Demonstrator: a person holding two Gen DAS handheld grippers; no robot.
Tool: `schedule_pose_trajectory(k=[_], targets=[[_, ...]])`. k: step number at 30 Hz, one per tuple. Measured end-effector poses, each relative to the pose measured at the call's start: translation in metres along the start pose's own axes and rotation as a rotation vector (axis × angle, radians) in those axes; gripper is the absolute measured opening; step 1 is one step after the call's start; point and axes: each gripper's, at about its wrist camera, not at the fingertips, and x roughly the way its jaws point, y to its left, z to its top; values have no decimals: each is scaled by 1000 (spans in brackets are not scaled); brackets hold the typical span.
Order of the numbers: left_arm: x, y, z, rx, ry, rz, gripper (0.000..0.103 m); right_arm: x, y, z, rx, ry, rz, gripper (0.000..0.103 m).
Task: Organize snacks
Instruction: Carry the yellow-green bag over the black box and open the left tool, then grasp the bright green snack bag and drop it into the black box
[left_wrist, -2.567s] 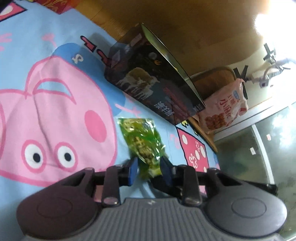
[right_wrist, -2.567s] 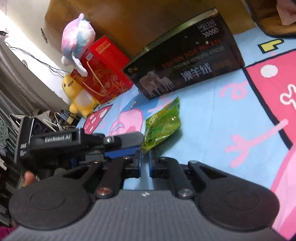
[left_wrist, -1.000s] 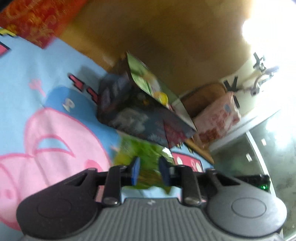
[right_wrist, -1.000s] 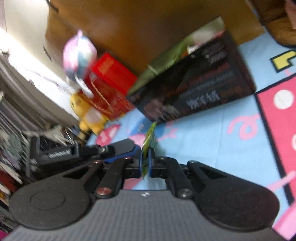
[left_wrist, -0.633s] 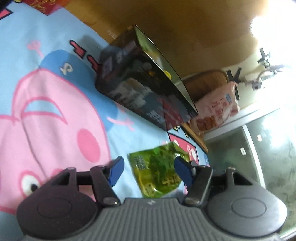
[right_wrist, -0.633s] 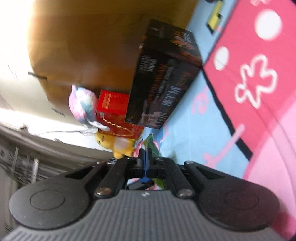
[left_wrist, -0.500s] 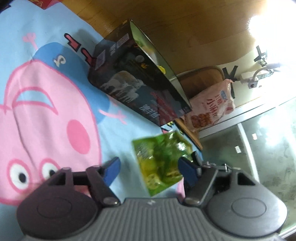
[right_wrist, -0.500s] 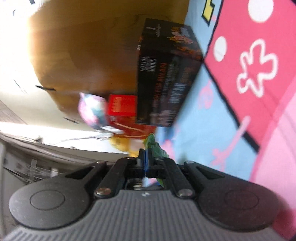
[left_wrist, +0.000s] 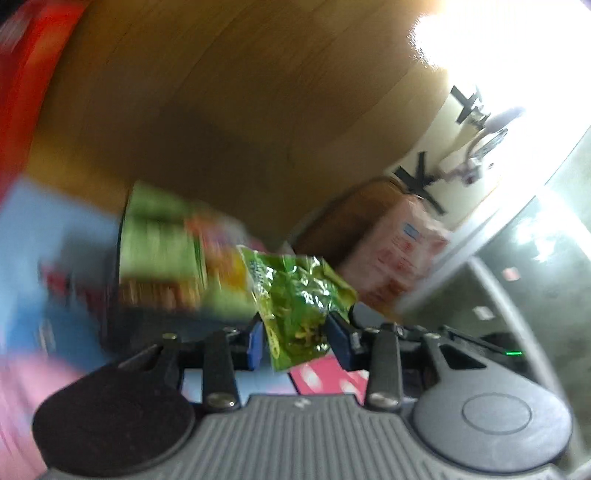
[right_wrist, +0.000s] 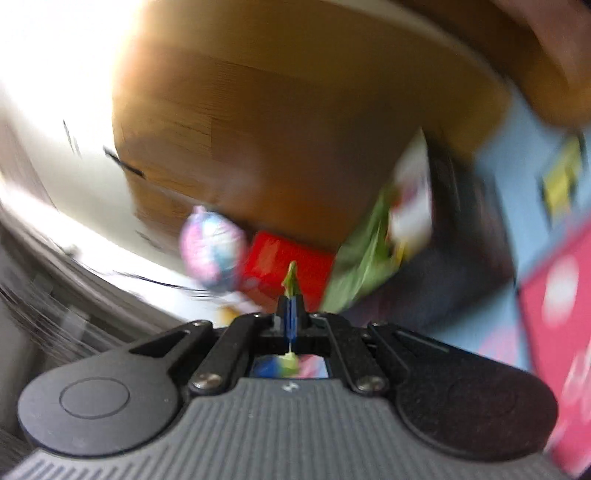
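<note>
Right hand-held gripper (right_wrist: 291, 318) pinches green snack packet (left_wrist: 299, 306) edge-on, aloft; packet hangs between spread left hand-held gripper (left_wrist: 297, 341) fingers, open box (left_wrist: 162, 258) beyond.

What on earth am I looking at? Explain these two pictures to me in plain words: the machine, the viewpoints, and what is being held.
There is no robot here. A person holds a hand-held gripper in each hand, and each one has a wide-angle camera looking forward along its two jaws. The grey and black shapes at the bottom of each picture are the tools themselves.

The left-hand view shows the left gripper with its jaws on either side of a crinkly green plastic snack packet. Whether they press on it cannot be told.

The right-hand view shows the right gripper with its jaws shut on that packet's thin edge.

Beyond them, blurred, a dark cardboard box with colourful packets inside stands on a blue and pink play mat.
</note>
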Motion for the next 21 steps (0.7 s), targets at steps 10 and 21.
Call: schedule_pose_trajectory(k=[10,21], targets=[[32,-11,5,101,-8,200,46,-1,48,-42,-555,-178,-364,31],[-93,21,-121,3,78,138,51,-38,51,-145,-391,318,-65,40]])
